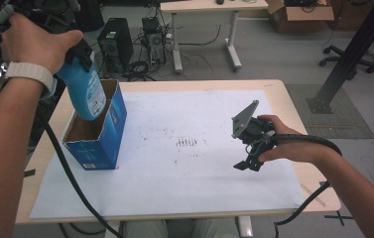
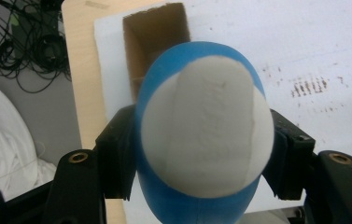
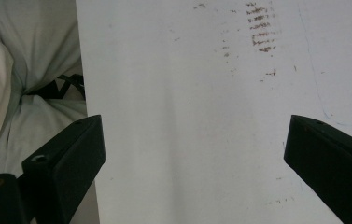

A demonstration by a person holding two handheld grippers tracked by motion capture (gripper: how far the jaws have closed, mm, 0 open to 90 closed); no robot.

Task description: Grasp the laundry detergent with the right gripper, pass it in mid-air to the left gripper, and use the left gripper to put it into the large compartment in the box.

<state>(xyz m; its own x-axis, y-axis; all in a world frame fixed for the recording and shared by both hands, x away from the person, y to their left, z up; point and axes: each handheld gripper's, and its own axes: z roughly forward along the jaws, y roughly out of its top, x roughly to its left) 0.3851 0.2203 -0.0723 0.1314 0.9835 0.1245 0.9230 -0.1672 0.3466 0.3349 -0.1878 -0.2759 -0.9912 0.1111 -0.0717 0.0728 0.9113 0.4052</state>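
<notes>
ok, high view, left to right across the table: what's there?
Blue box with the blue bottle going into it, held by the left tongs → brown smudges on the white sheet → right tongs.

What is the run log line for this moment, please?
left gripper: shut on blue bottle | bottle: partly in blue box | right gripper: open, empty

Left gripper (image 1: 83, 62) raised, fingers clamped; right gripper (image 1: 248, 164) low, fingers spread wide.

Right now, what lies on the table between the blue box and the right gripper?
In the high view, only bare white paper with a patch of dark smudges lies between the blue box and the right gripper.
</notes>
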